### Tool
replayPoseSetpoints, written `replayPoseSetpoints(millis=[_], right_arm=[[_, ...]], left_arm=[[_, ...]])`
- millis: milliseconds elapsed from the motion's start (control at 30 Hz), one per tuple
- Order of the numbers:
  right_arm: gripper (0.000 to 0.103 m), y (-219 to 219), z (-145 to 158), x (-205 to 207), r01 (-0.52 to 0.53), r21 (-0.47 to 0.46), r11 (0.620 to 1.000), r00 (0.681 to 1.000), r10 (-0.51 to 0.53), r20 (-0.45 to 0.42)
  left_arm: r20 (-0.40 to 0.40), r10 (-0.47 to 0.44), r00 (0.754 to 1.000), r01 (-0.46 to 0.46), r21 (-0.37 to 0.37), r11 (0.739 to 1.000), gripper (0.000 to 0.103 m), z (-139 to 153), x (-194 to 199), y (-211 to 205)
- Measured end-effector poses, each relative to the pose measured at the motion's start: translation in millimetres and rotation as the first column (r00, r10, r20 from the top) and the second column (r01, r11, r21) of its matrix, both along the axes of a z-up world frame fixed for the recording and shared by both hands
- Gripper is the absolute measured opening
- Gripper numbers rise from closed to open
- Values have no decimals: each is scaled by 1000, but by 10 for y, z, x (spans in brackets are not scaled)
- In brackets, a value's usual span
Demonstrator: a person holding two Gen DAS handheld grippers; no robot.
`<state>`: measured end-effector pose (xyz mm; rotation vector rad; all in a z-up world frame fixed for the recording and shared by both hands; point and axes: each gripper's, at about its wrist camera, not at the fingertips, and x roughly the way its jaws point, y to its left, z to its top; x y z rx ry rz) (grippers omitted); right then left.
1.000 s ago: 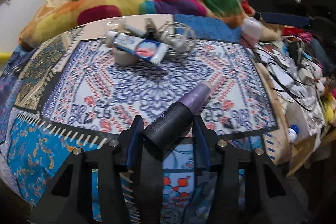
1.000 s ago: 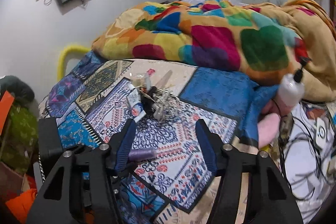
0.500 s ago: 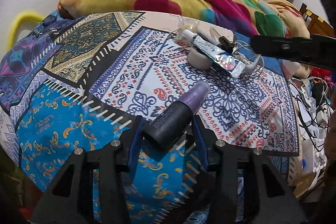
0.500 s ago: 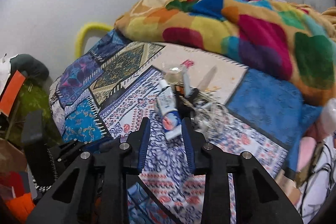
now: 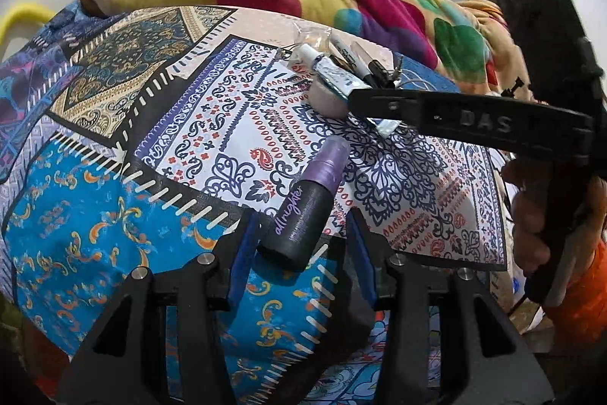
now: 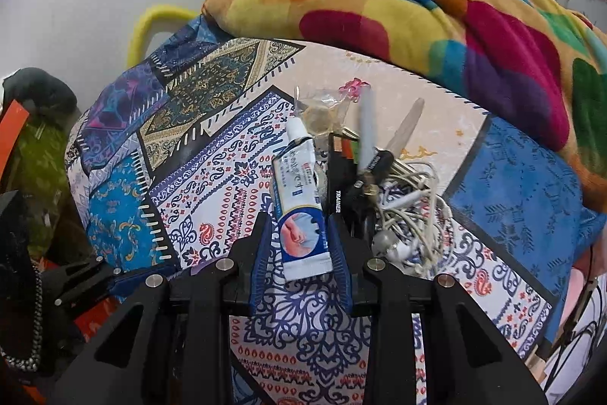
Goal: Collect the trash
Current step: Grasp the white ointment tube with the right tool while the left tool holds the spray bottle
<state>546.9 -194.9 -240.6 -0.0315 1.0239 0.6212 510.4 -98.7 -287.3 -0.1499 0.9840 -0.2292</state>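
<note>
My left gripper (image 5: pixel 301 245) is shut on a black spray bottle with a purple cap (image 5: pixel 303 211), which sticks out forward above the patterned bedspread (image 5: pixel 212 139). A white and blue ointment tube (image 6: pixel 301 211) lies on a pile of small items. My right gripper (image 6: pixel 301 253) has come down around the tube's flat crimped end. Its blue pads (image 6: pixel 261 249) stand close on both sides of the tube and I see no squeeze on it. In the left wrist view the tube (image 5: pixel 337 80) rests on a small white cup (image 5: pixel 326 99), partly under the right gripper's black finger (image 5: pixel 470 120).
Beside the tube lie pens (image 6: pixel 366 128), a tangle of white earphone cable (image 6: pixel 409 215), a clear plastic wrapper (image 6: pixel 322 109) and a black item (image 6: pixel 341 177). A bright rumpled blanket (image 6: pixel 417 14) fills the far side of the bed. A yellow rail (image 6: pixel 148 25) and clutter lie off the left edge.
My right gripper narrowed its jaws, then dropped forward onto the pile until the tube's end lay between its pads. My left gripper swung sideways with the bottle still in it.
</note>
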Motion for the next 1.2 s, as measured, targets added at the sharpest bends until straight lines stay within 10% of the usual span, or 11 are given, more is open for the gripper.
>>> replayPoseSetpoints(millis=[467, 567, 1200], right_arm=[[4, -63, 170, -175, -2, 3, 1000, 998, 2, 60], [4, -131, 205, -241, 1, 1, 1000, 998, -1, 68], [14, -181, -93, -396, -13, -40, 999, 1000, 12, -23]], left_arm=[[62, -87, 994, 77, 144, 987, 45, -35, 106, -236], [58, -105, 993, 97, 134, 986, 25, -26, 112, -267], [76, -57, 995, 47, 130, 990, 25, -55, -20, -259]])
